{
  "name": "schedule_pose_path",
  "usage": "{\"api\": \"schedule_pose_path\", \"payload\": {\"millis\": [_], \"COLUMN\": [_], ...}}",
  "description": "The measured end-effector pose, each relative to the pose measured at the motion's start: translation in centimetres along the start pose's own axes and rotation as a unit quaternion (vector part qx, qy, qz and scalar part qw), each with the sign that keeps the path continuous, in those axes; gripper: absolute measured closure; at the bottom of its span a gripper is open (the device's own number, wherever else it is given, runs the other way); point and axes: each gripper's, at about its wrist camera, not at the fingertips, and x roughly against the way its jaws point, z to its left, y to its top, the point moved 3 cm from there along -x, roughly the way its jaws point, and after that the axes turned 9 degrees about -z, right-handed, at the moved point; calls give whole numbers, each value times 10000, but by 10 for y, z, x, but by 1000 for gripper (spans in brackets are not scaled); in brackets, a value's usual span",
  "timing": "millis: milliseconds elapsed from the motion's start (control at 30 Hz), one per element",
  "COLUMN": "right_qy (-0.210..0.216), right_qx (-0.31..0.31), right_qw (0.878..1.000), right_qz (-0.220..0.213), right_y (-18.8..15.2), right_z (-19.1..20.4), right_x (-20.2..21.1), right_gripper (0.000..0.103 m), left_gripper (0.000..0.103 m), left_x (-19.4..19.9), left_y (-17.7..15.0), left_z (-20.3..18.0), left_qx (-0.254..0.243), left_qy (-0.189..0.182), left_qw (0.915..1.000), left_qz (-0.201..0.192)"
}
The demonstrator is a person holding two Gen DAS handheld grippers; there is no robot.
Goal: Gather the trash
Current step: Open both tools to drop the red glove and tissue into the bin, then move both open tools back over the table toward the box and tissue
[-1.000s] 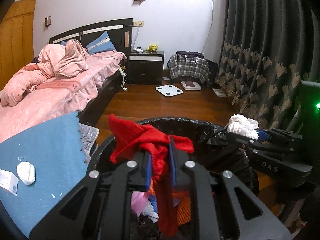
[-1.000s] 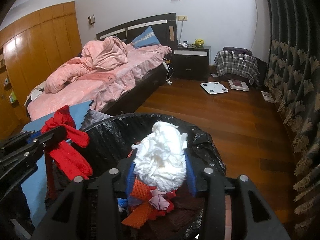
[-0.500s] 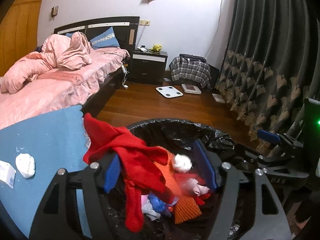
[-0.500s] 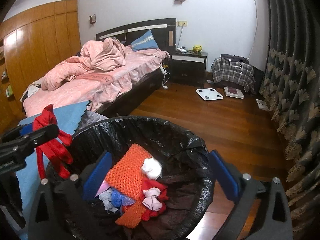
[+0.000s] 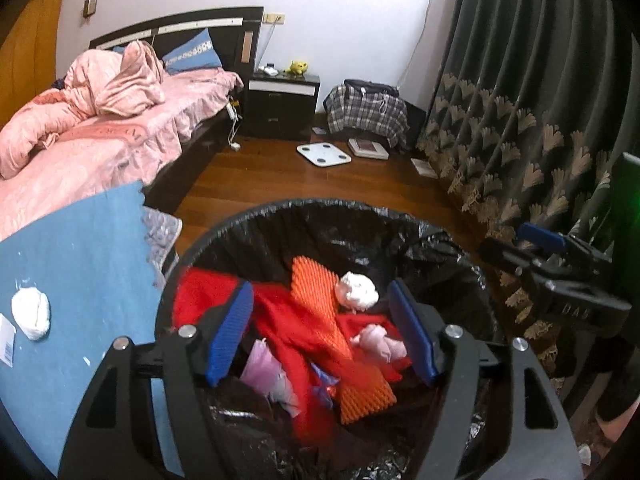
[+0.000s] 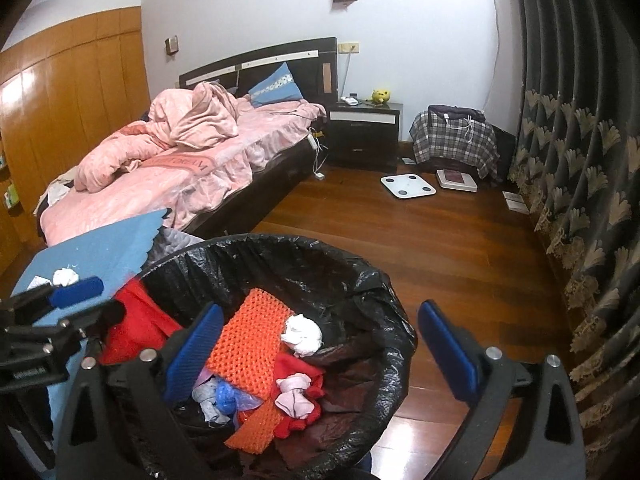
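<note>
- The round bin lined with a black plastic bag (image 5: 320, 216) is cut off at the bottom of both wrist views, so its lower wall and base stay hidden.
- In the left wrist view the red cloth (image 5: 280, 320) is blurred along its lower part; its outline there is hard to make out.
- The left gripper (image 5: 320, 332) hangs over the bin mouth, its blue-padded jaws having just been opening, now released with nothing pressed between them; the red cloth lies below and between them inside the bin, partly behind the left pad.
- The right gripper (image 6: 320, 352) stands spread wide and released after just opening, one finger over the bin and the other outside its rim; the crumpled white tissue ball (image 6: 302, 334) lies in the bin between them, resting on an orange knitted mesh piece (image 6: 248, 344).
- Another white tissue wad (image 5: 31, 313) lies on the blue cloth-covered counter (image 5: 80, 248) left of the bin, apart from both grippers.
- White letters on the right gripper's black body read mirrored, apparently "DAS"; the writing on the pink bedspread (image 6: 160, 184) is too distorted to read.
</note>
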Motion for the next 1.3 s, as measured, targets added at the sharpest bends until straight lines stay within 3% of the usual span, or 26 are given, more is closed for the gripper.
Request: {"api": "schedule_pose_path", "payload": {"millis": [200, 433, 733, 1000, 1100, 1300], "right_qy": [3, 93, 393, 1004, 1258, 1716], "right_qx": [-1, 51, 133, 352, 431, 554], "right_qw": [10000, 9999, 9991, 9943, 9911, 9835], "right_qz": [4, 4, -41, -65, -90, -108], "right_y": [0, -1, 7, 17, 21, 27], "right_z": [0, 12, 47, 119, 152, 222], "right_x": [0, -1, -2, -5, -8, -20], "right_gripper": [7, 7, 7, 6, 6, 6], "left_gripper": [26, 24, 15, 13, 13, 13], "left_x": [-1, 9, 56, 111, 137, 172], "left_y": [-10, -13, -12, -25, -34, -49], "left_z": [5, 12, 67, 151, 189, 243], "left_qx": [80, 85, 307, 799, 986, 1331], "left_qy": [-38, 139, 948, 2039, 2567, 3147], "left_qw": [9998, 9999, 9945, 9745, 9602, 9382], "left_qz": [181, 53, -322, -481, -502, -542]}}
